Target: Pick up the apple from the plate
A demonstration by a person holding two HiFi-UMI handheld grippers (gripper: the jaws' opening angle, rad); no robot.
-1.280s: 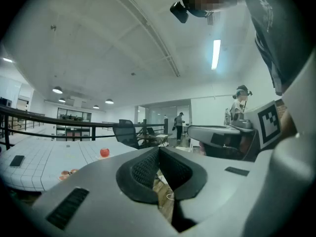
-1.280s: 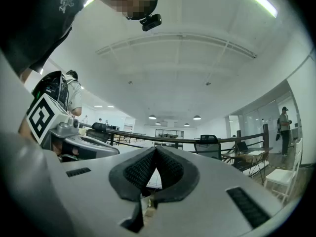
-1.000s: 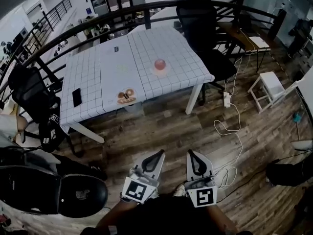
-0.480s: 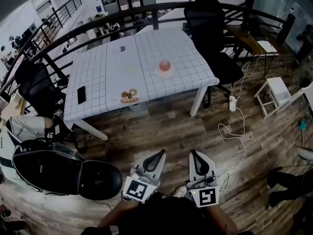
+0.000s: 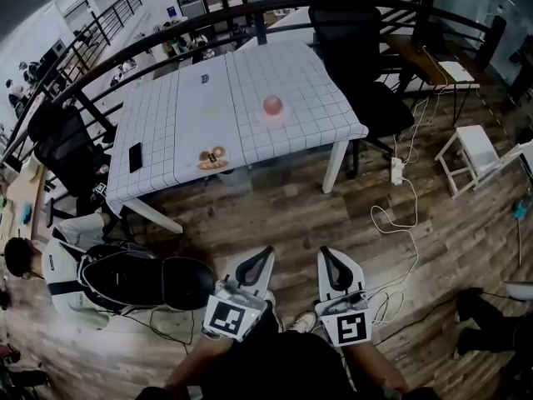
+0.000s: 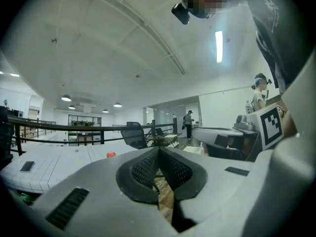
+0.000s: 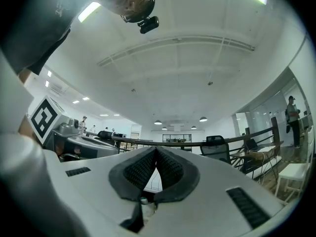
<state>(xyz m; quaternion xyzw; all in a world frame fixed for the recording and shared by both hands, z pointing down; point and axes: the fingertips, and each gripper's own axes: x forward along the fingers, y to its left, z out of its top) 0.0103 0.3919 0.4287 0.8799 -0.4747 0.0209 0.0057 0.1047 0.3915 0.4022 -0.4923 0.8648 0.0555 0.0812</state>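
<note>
Both tongs are clenched, and both are empty. The left gripper (image 5: 266,254) sits low in the centre of the head view. In its own view the ribbed dark pads meet tip to tip, with only wood floor showing through the slit below them. Just to its right is the right gripper (image 5: 326,254), which looks the same: pads pinched together at the tips and nothing caught between them. Each carries its marker cube at the bottom edge of the frame, above the person's dark sleeves.

Moving up the frame, there is bare wooden floor (image 5: 283,202) between the tongs and the work. The apple (image 5: 272,104) is well apart from both grippers. It sits in the upper middle of the head view on its plate (image 5: 272,117), on the white checked table (image 5: 179,98). The left gripper view catches it as a small red spot at the far left.

Nearer the table's front edge, left of the apple, is a small dish (image 5: 212,159) of brownish food. A dark phone (image 5: 135,156) lies further left. A black office chair (image 5: 350,32) stands at the table's upper right and another chair (image 5: 58,144) at its left. A white stool (image 5: 469,151) is at the right edge, and a white cable (image 5: 400,223) trails over the floor. A seated person in a white top (image 5: 62,261) is at the lower left.
</note>
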